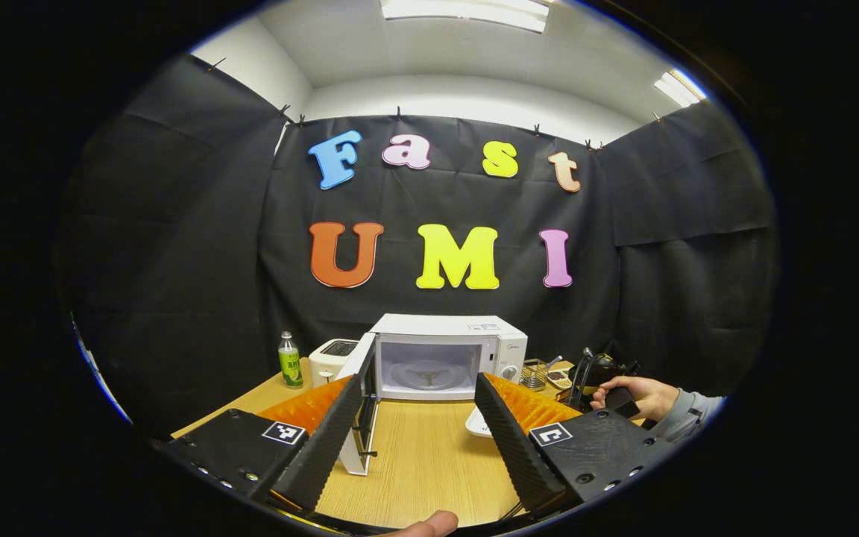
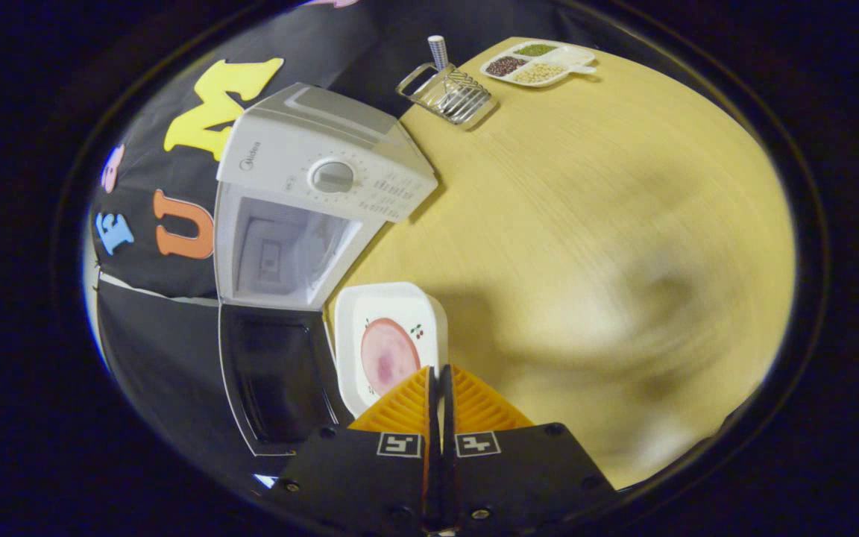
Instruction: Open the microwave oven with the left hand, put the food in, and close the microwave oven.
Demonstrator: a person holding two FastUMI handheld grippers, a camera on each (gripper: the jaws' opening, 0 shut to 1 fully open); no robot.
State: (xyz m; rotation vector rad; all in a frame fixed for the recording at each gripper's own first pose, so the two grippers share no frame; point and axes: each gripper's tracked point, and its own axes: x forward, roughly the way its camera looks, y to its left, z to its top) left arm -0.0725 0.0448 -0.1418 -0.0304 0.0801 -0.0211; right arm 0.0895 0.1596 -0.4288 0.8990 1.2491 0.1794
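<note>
Microwave oven [image 1: 448, 358] stands with its door [image 1: 359, 418] swung fully out; the cavity and turntable are exposed — the opening step looks done. In the left gripper view the left gripper [image 1: 414, 432] hangs back from the oven, jaws spread wide with nothing between them; the open door edge sits just ahead of its left finger, the cavity straight ahead between the two. Judged: it is parked clear so the doorway is free for loading.

Right gripper [image 2: 438, 391] has its jaws closed on the near rim of the white plate [image 2: 388, 339], both fingers pinching the edge. The food [image 2: 388, 356], a pink round slice, lies flat on the plate just ahead of the fingertips. An edge grip keeps the fingers off the food and lets the plate slide in flat. The plate is outside the oven, just beside the door; the cavity lies ahead and to the left of the jaws.

Remaining: insert plate, release, shut door.
</note>
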